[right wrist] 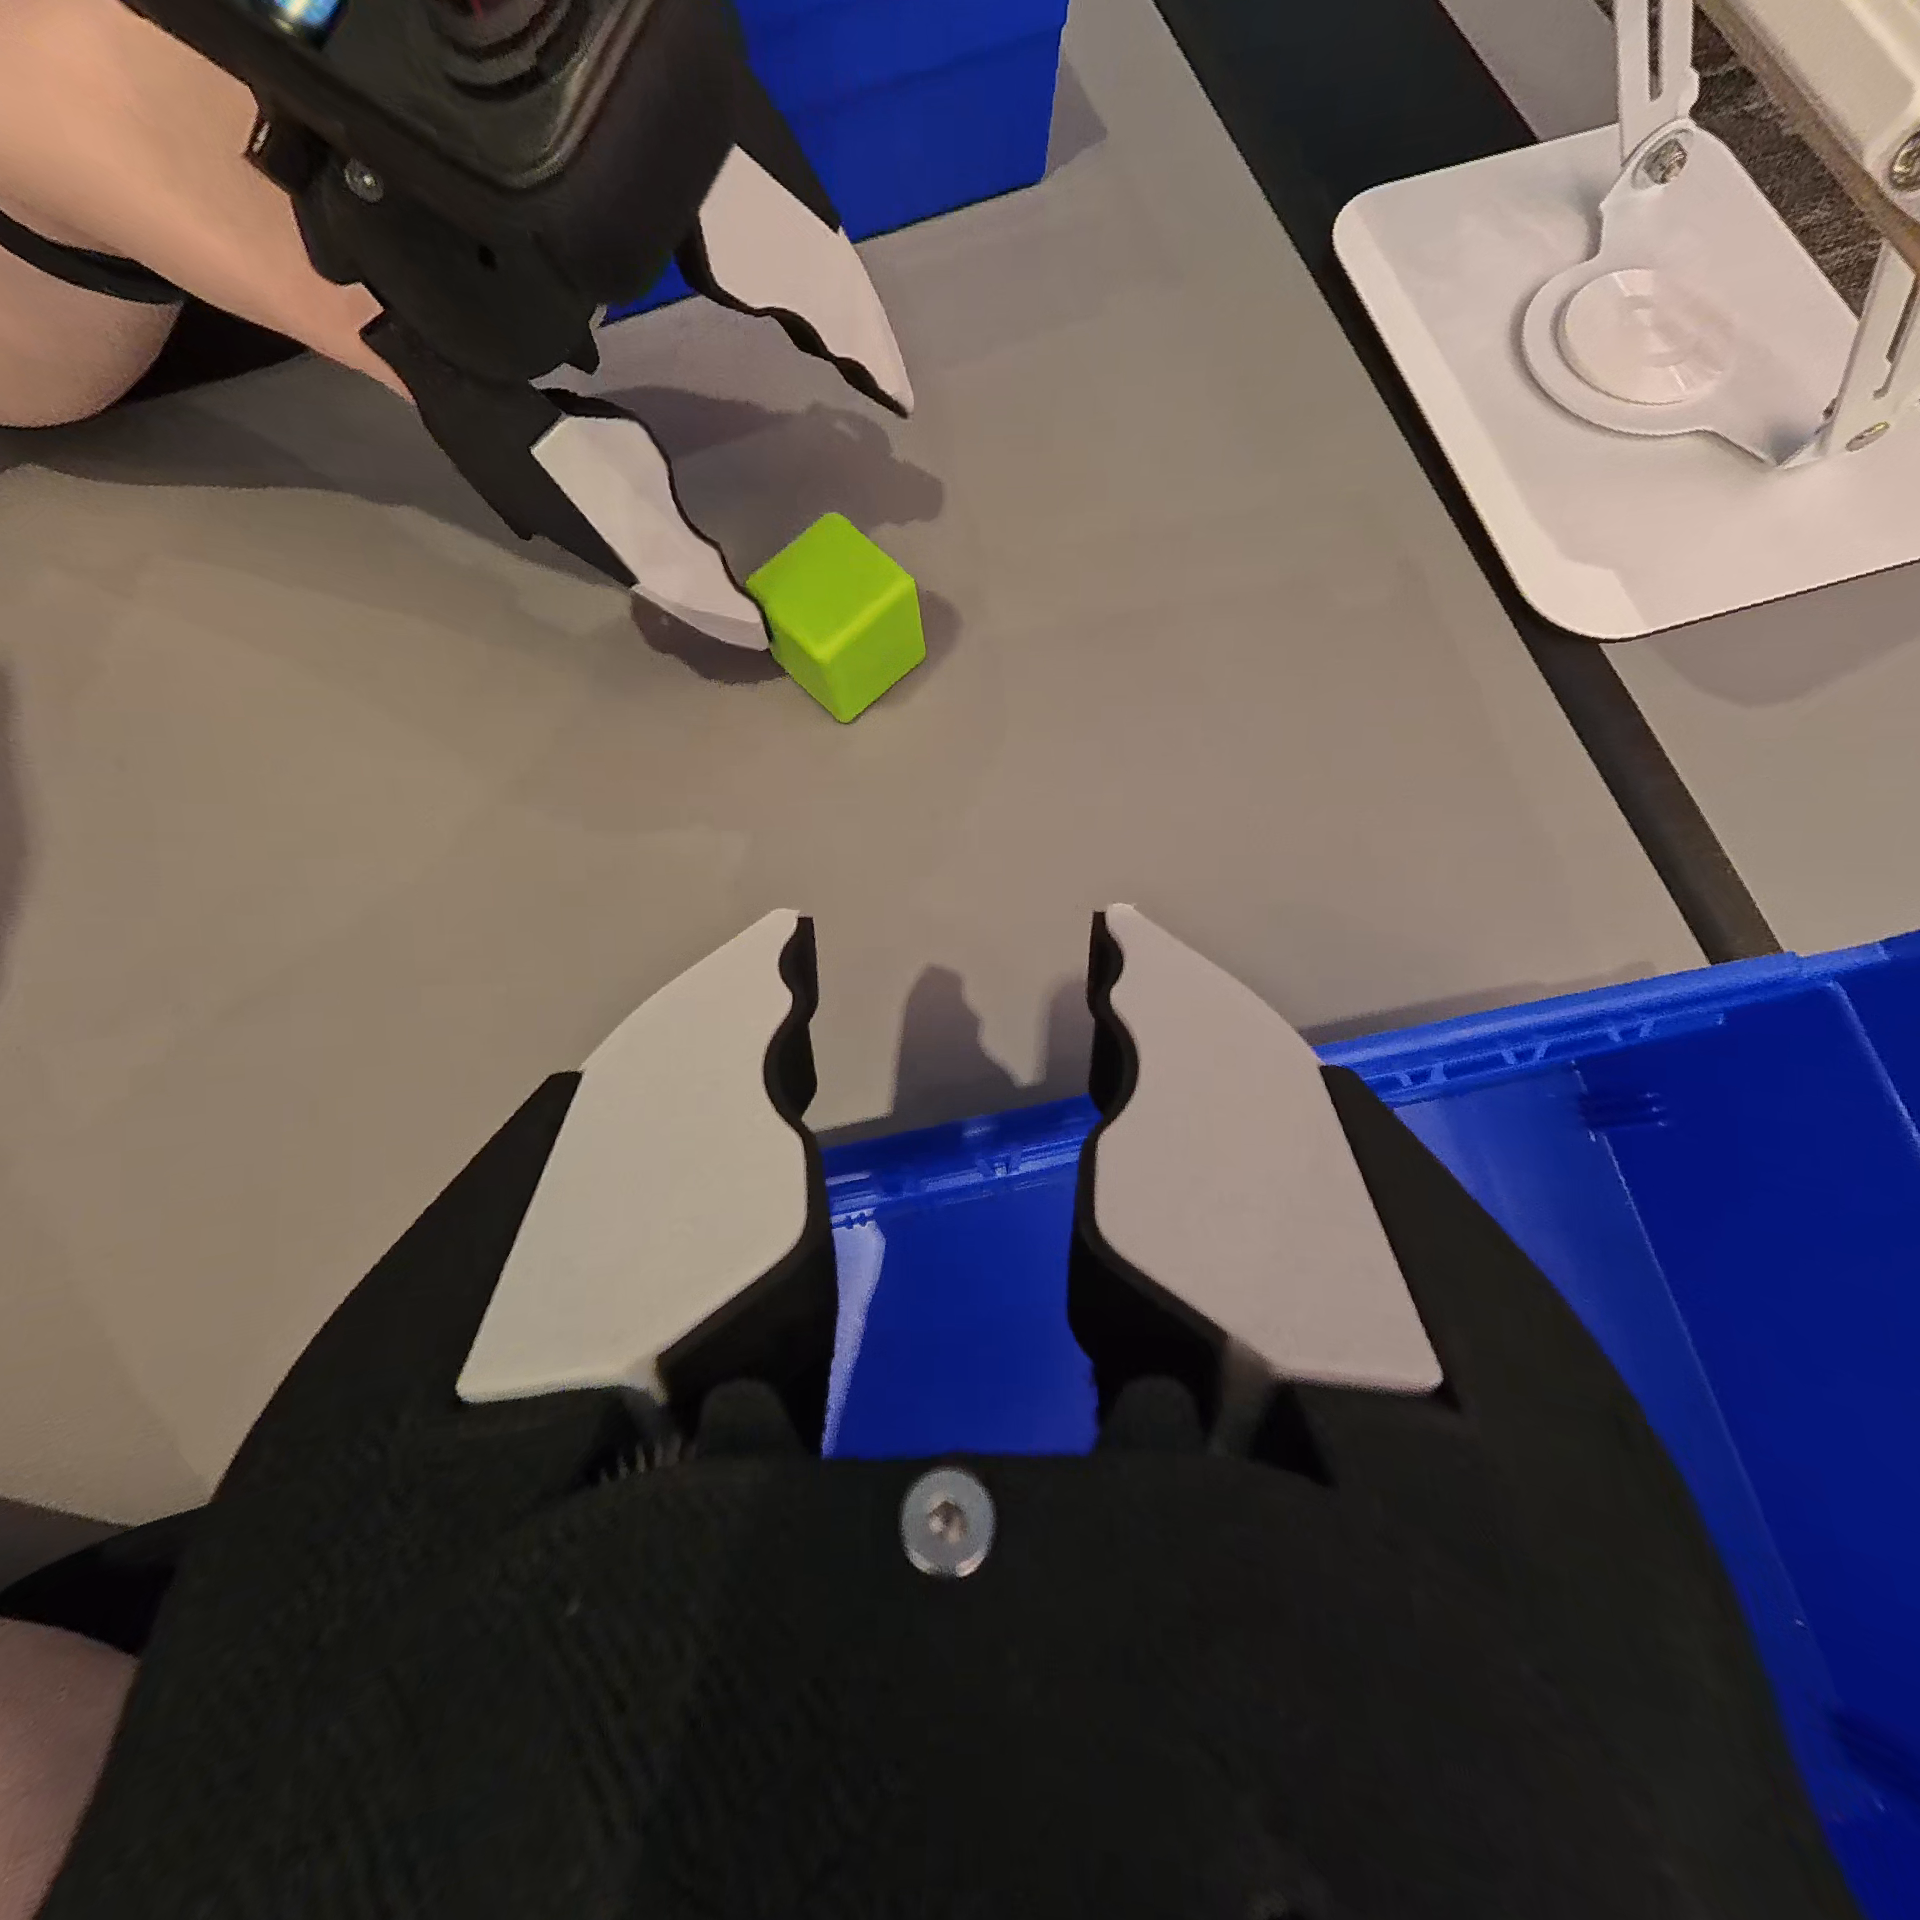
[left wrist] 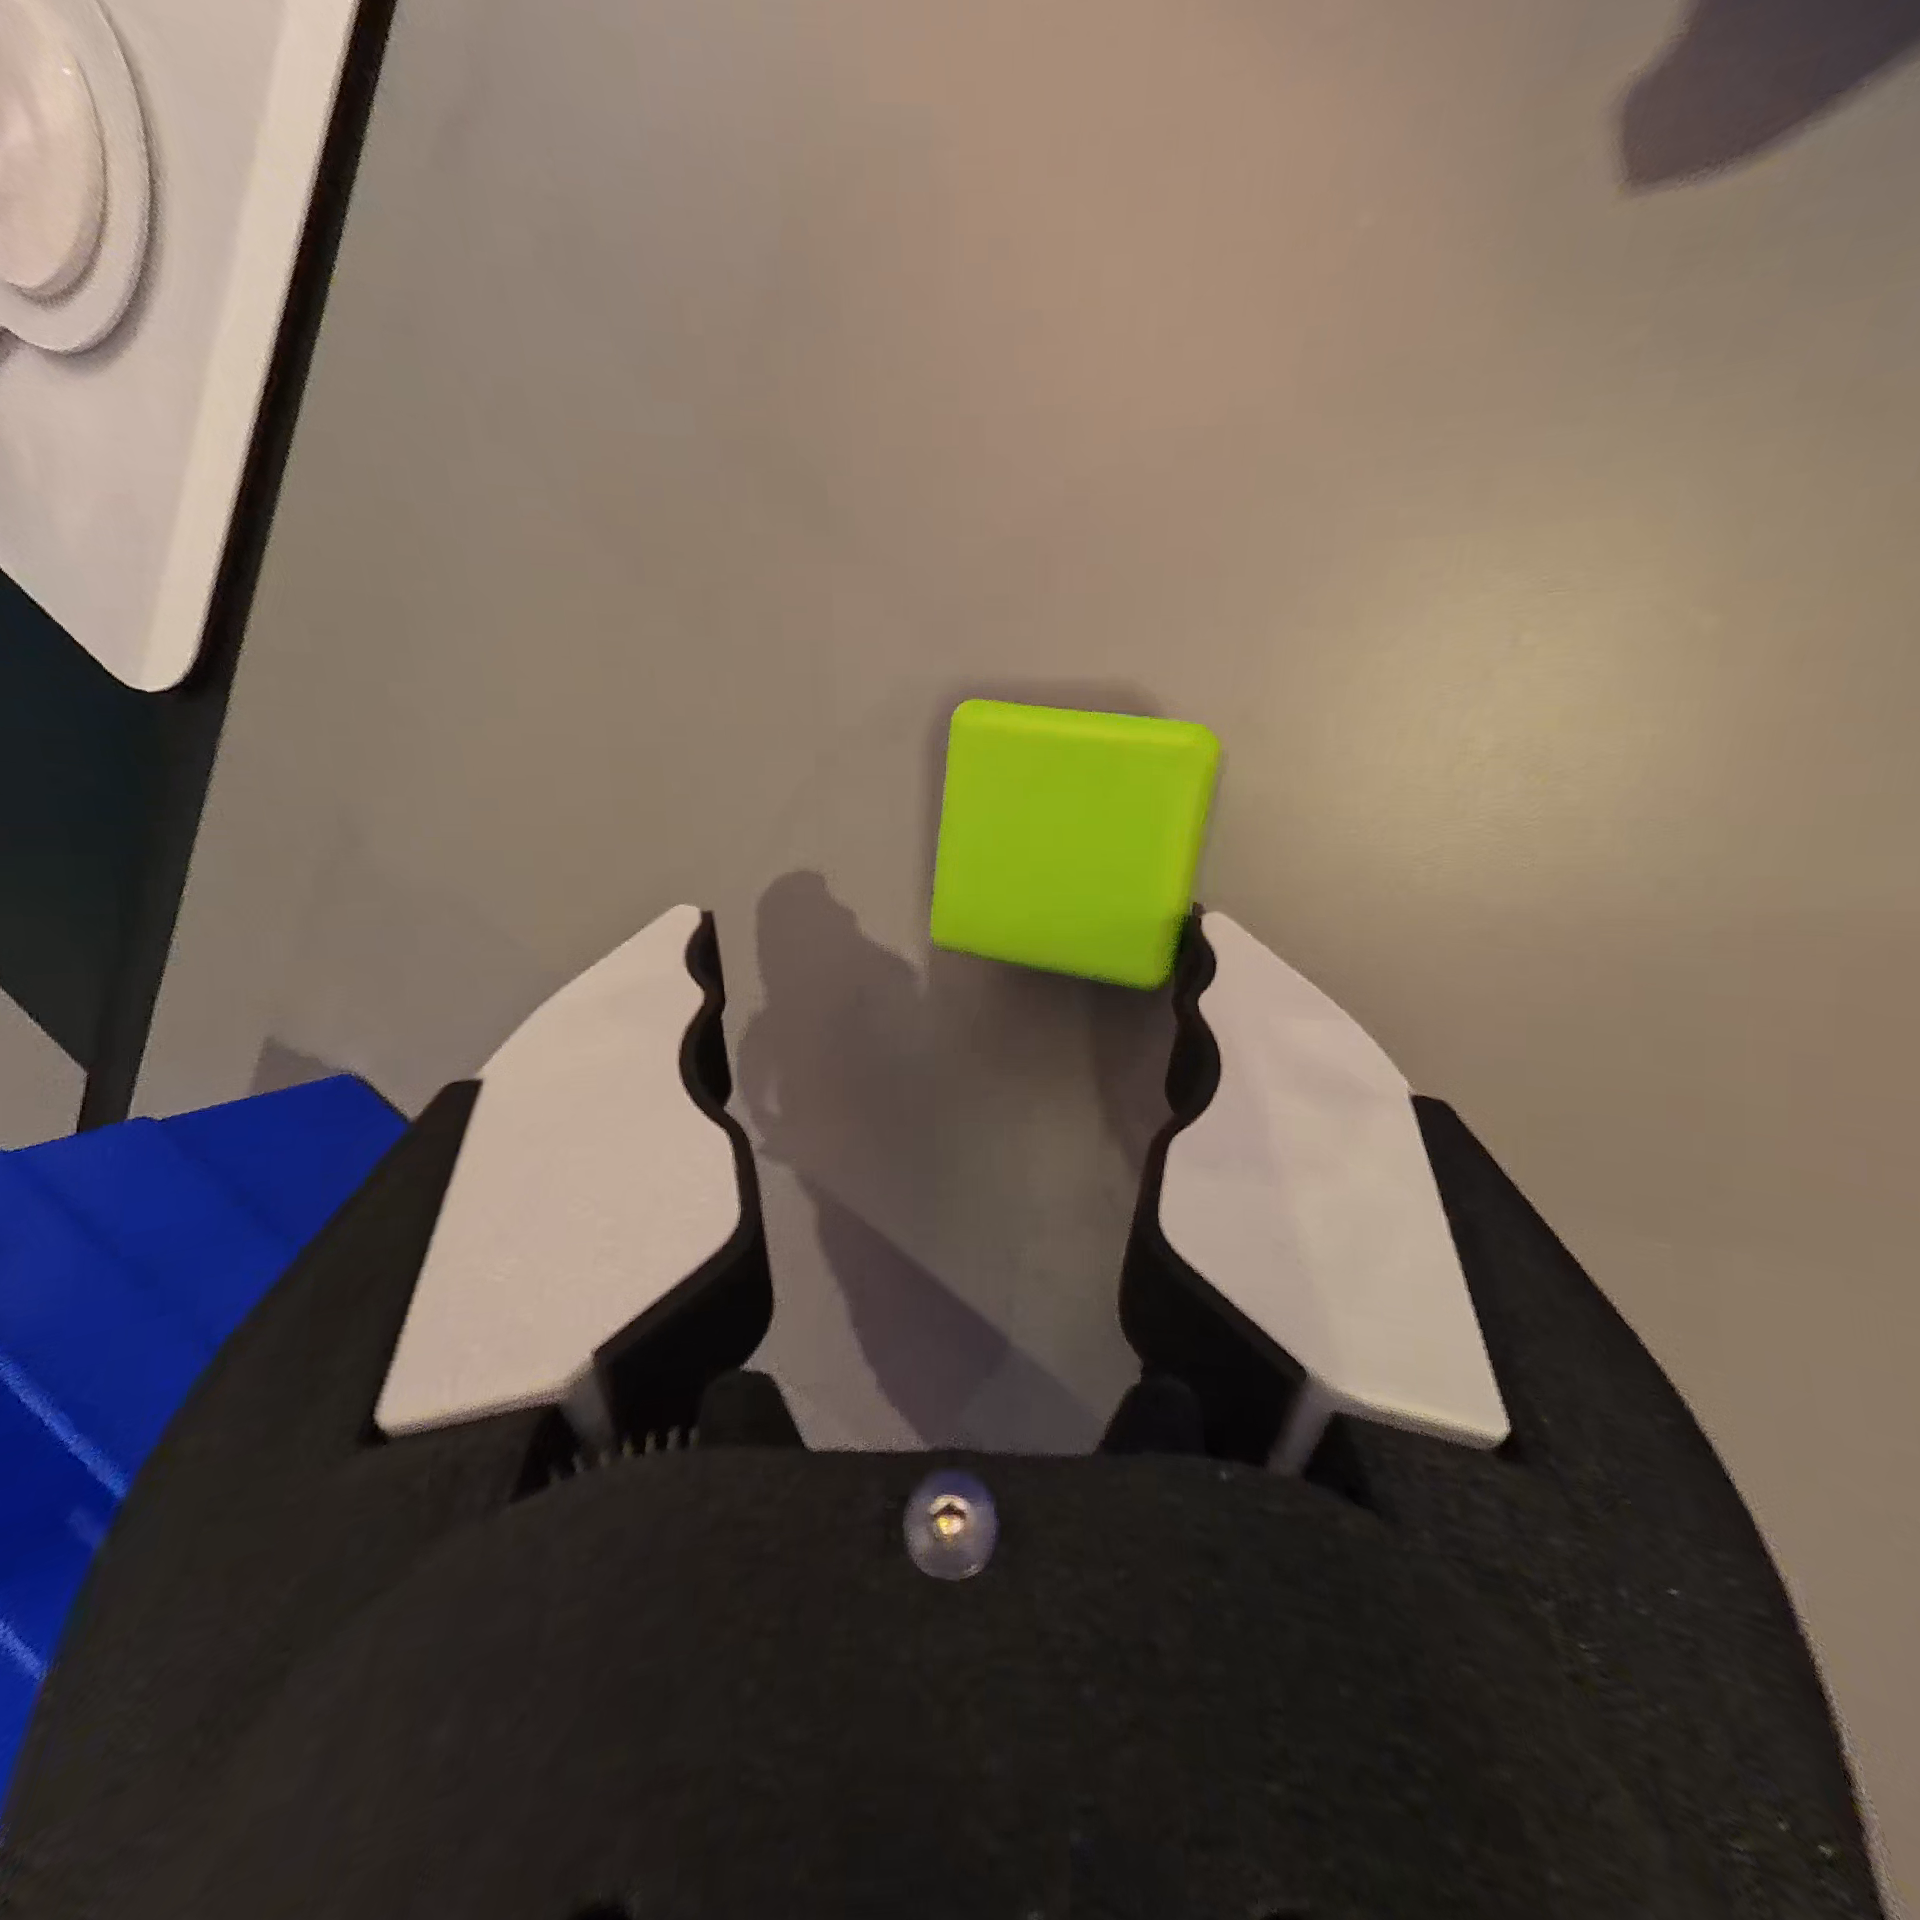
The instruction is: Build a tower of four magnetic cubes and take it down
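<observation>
The left gripper [left wrist: 951, 914] [right wrist: 831, 520] stands spread wide with nothing between its jaws; the tip of one grey finger [right wrist: 707, 608] rests against the side of the green cube [left wrist: 1070, 844] [right wrist: 840, 615], while the other finger is lifted well clear of it on the far side. In the left wrist view the cube sits just ahead of the fingertips, off toward the right-hand one and touching its tip, not between the two. The right gripper [right wrist: 951, 920] is released too, its jaws parted with only bare surface between them, well apart from the cube and hanging over the rim of a blue bin [right wrist: 1558, 1143]. I can read no brand, label or writing on anything here. The cube is a plain lime-green block with softly rounded edges and smooth, unmarked faces; it stands alone and flat on the grey table [left wrist: 1351, 520] [right wrist: 416, 831], turned so that one corner points toward the right gripper. A second blue bin [left wrist: 156, 1247] [right wrist: 914, 104] stands beyond the cube, behind the left gripper. Off to the side of the cube, past a dark strip, lies a white stand base [left wrist: 104, 364] [right wrist: 1610, 416] with a round disc set in it. A bare hand [right wrist: 135, 239] shows behind the left gripper.
</observation>
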Demonstrator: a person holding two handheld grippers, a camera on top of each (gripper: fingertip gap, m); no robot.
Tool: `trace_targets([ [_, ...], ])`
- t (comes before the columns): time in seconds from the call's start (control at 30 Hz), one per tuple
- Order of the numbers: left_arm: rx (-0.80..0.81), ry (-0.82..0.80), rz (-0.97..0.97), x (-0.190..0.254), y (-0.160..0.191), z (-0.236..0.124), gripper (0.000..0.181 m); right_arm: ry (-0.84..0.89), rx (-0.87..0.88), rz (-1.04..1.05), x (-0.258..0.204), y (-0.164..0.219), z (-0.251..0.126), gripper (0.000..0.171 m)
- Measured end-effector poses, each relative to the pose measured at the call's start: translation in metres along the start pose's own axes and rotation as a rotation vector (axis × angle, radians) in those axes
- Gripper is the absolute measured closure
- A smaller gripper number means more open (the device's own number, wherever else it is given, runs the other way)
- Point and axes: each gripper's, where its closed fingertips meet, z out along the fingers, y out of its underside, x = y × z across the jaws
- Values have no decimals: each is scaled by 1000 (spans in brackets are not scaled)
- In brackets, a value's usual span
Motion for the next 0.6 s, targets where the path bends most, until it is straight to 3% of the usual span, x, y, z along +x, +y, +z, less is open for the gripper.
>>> trace_targets([
  [0.27,-30,-100,-52,-25,11,-1,107,-12,-4,2,-1,1,1,120],
  [0.43,7,-36,-55,-14,6,-3,113,-17,-18,-1,-2,4,3,120],
  [0.6,18,-76,-31,-18,1,1,111,-21,-13,10,-1,5,4,120],
])
